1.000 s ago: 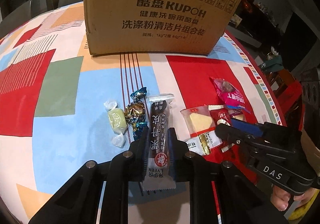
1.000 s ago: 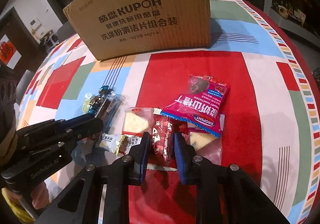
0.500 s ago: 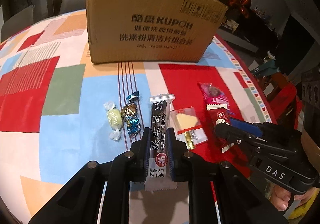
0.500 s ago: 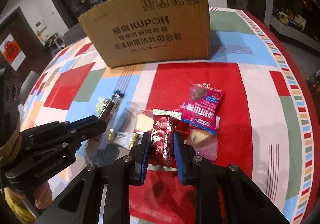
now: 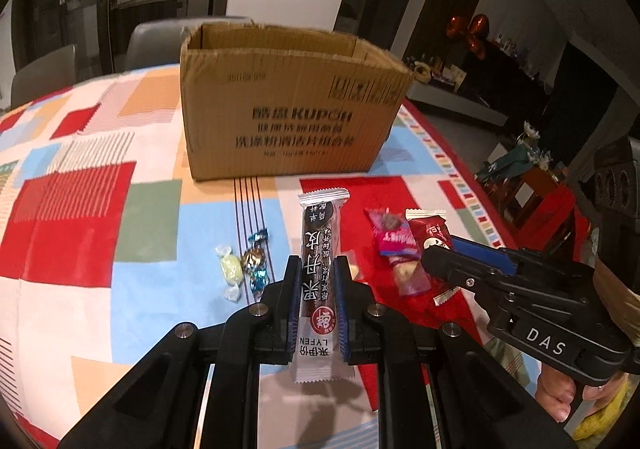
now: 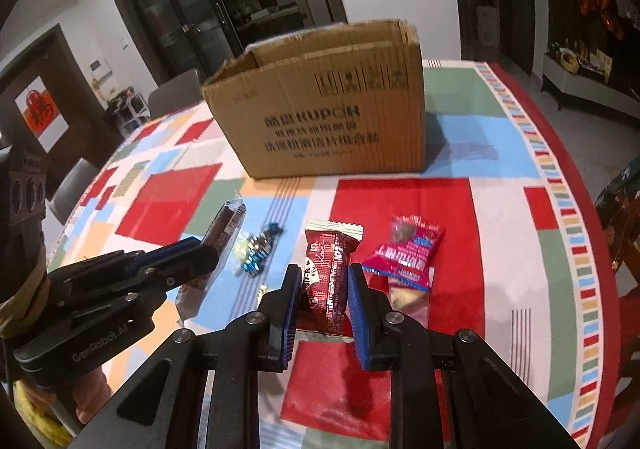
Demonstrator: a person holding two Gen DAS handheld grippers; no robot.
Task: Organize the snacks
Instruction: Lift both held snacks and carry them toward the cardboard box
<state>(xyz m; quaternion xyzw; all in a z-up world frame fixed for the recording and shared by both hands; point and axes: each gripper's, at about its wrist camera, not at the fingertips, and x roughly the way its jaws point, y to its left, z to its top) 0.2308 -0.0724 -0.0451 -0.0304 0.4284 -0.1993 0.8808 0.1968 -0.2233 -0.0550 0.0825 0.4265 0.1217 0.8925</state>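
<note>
Left wrist: dark snack bar (image 5: 319, 269) points lengthwise toward box (image 5: 292, 117)

The box (image 5: 288, 121) was plain brown with dark print. The surface (image 5: 80, 217) wore red, blue, green and white blocks. One candy (image 5: 231, 269) was pale yellow.

Each view is taken from just behind its own hand-held gripper, angled down over the table (image 5: 72, 289) toward the open cardboard box (image 5: 292, 121) at the far side. The box, the patterned cloth and the loose snacks are shared; each hand-held gripper is seen from the side in the other's view.
</note>
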